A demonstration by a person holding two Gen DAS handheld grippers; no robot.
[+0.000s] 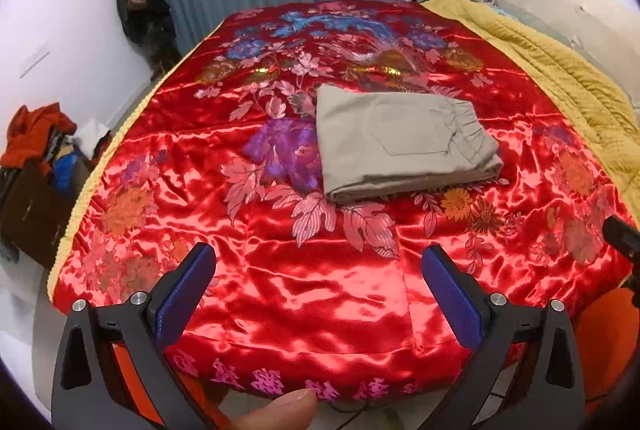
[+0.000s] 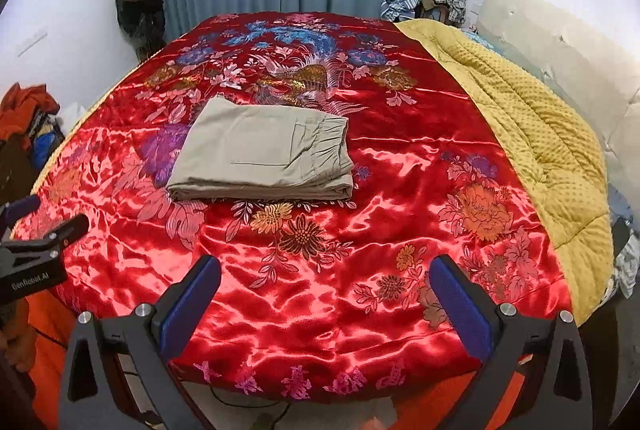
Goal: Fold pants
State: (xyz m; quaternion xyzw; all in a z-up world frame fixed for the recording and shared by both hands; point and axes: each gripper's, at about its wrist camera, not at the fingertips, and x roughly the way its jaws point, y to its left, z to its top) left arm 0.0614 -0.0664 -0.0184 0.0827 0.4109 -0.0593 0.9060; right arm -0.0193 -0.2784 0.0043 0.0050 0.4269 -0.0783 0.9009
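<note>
One folded pants (image 1: 404, 140) on bedspread (image 1: 320, 290)

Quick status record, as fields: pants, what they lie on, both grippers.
pants: beige, folded into a flat rectangle, waistband at right end
surface: red floral bedspread, yellow blanket along its right side
left gripper: open, empty, apart from pants
right gripper: open, empty, apart from pants
fold: looks done

Each gripper is showing 2 blue-padded fingers (image 1: 450, 294) on black frames with silver screw heads (image 2: 507, 308). White "GenRobot.AI" lettering (image 2: 30, 285) is marking the left gripper (image 2: 44, 230). Orange clothing (image 2: 46, 350) is showing below.
</note>
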